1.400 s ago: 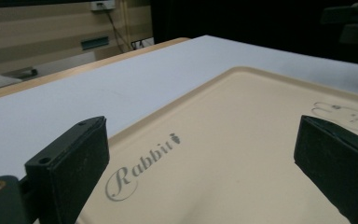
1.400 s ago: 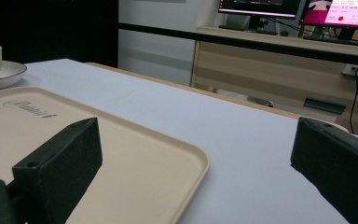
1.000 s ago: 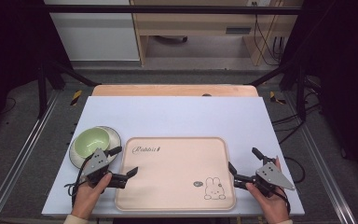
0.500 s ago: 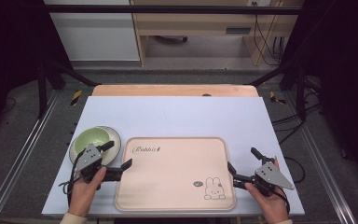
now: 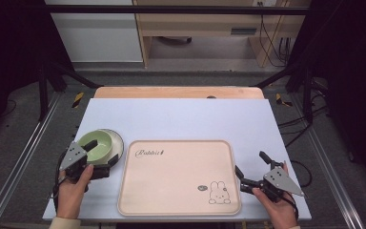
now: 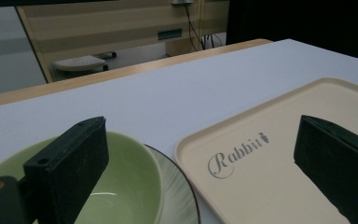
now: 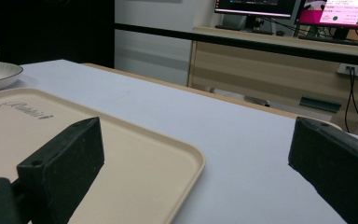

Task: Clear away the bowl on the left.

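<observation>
Left gripper (image 5: 100, 158) shifted over green bowl (image 5: 96, 143), jaws spread; right gripper (image 5: 251, 168) jaws spread.

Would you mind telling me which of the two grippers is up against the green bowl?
The left gripper: its open jaws straddle the green bowl's near rim. The right gripper sits open by the tray's right edge instead.

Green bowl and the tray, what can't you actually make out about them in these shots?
- Green bowl: high view, the left gripper covers its near rim; left gripper view, a jaw and the bottom edge cut it off.
- Plate under it: mostly hidden by the bowl.
- Tray: the small grey mark beside the rabbit drawing is too small to identify; right gripper view, the left edge cuts it off.
</observation>
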Demonstrator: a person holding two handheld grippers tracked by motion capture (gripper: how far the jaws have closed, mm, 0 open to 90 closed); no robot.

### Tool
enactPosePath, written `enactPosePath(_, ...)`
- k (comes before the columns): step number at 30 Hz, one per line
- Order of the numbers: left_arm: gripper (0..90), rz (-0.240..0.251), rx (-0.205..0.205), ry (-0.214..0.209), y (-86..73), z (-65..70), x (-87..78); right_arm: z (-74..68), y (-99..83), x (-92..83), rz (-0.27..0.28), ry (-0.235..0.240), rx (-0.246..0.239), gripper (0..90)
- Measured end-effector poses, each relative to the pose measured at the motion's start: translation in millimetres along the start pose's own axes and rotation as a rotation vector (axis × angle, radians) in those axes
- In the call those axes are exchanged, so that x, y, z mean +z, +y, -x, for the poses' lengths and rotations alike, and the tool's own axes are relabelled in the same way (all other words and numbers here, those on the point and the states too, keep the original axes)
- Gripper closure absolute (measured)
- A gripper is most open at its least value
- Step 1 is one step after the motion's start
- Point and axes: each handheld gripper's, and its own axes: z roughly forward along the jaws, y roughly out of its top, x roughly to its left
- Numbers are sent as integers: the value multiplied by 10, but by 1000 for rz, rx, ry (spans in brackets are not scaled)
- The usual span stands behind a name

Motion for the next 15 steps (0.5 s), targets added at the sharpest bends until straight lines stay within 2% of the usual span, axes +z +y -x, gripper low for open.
enactPosePath(7,32,-10,-18,38,2,-165,-33,-5,-19,23,-14,5,0,35)
enactPosePath(9,32,-12,-21,42,0,-174,-29,-5,-18,19,-15,3,1,35)
enactPosePath(12,31,-41,-9,76,22,-214,-11,-4,-17,15,-13,2,-2,35)
enactPosePath(14,32,-52,0,84,36,-225,3,-8,-20,13,-15,1,-4,35)
enactPosePath(15,34,-63,10,112,66,-252,27,-9,-22,13,-13,2,-5,35)
